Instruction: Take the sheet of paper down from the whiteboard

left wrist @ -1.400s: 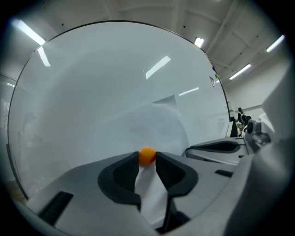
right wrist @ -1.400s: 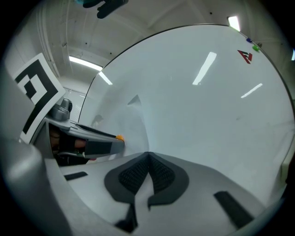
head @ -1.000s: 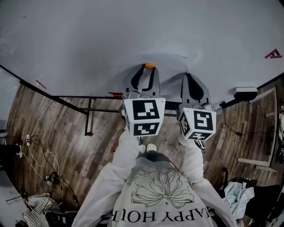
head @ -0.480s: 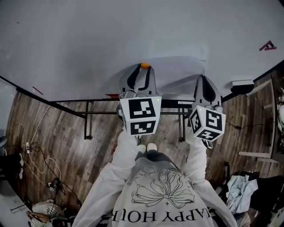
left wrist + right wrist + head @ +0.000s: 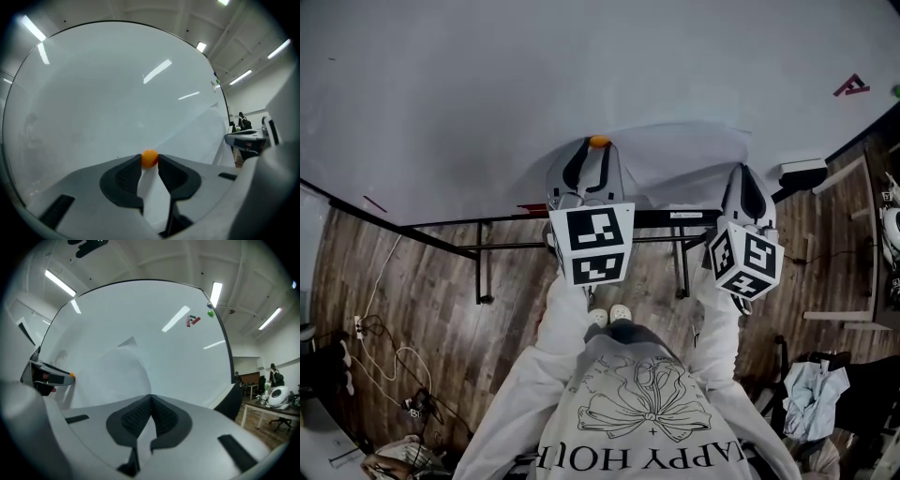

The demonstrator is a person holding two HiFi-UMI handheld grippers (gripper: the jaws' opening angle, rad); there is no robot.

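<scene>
A white sheet of paper (image 5: 675, 155) lies against the whiteboard (image 5: 487, 84), its right part bowed off the surface. A small orange magnet (image 5: 598, 142) sits at the sheet's upper left. My left gripper (image 5: 598, 148) is shut on that magnet (image 5: 149, 158), pinched between its dark fingertips (image 5: 129, 168). My right gripper (image 5: 748, 173) is shut on the paper's right edge. In the right gripper view the sheet (image 5: 117, 373) runs into the closed jaws of the right gripper (image 5: 150, 398) and curves back toward the board. The left gripper (image 5: 47, 376) shows there at far left.
Red marks (image 5: 851, 86) and a green magnet (image 5: 210, 312) are on the board's far right. A white eraser box (image 5: 802, 169) sits at the board's lower edge. The stand's black bars (image 5: 487, 248) cross the wooden floor. Cables (image 5: 384, 347) and cloth (image 5: 811, 389) lie around.
My right gripper has moved to the right with the paper's edge, and the sheet has spread and lifted off the board. The left gripper has stayed on the magnet.
</scene>
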